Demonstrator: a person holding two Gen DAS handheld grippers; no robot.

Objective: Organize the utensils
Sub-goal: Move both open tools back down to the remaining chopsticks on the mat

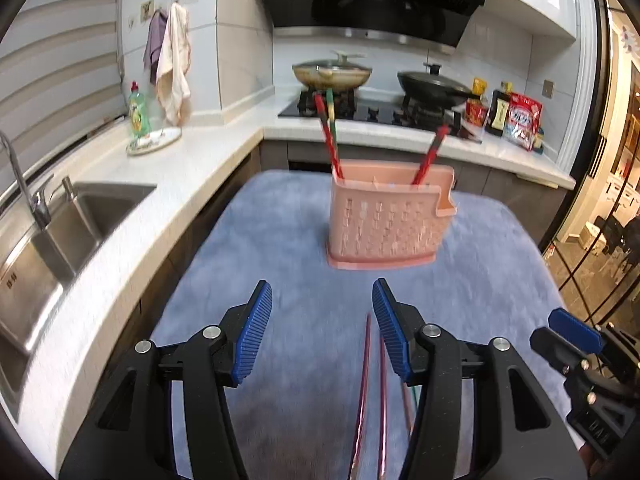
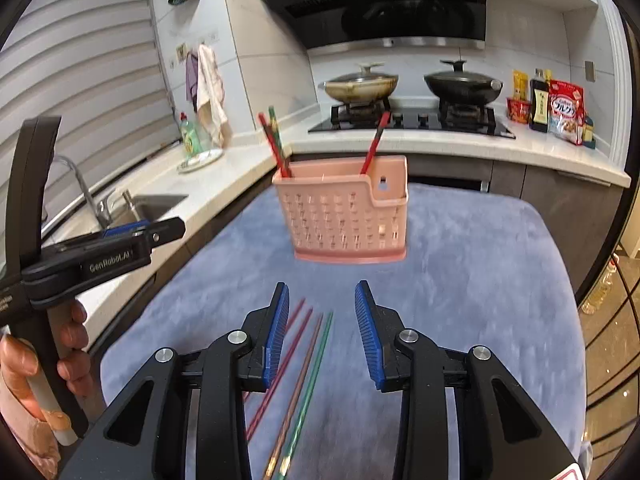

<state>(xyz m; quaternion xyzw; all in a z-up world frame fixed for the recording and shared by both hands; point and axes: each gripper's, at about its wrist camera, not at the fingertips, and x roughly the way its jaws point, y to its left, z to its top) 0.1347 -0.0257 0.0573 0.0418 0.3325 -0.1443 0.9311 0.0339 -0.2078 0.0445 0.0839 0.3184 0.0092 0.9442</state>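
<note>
Kitchen: sink (image 1: 80,216) left, hob (image 2: 412,120) behind, blue fleece-covered bench (image 2: 460,280). Left hand-held gripper (image 1: 322,312) released, "GenRobot.AI" on body. Pink caddy (image 2: 344,216) mid-bench, three chopsticks upright. Four loose chopsticks (image 2: 308,360) on fleece, near ends cut off. Right hand-held gripper (image 2: 322,312) released.

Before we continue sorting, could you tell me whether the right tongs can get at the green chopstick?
Probably yes: the right tongs are open, and the green chopstick lies uncovered on the blue mat just below them.
</note>
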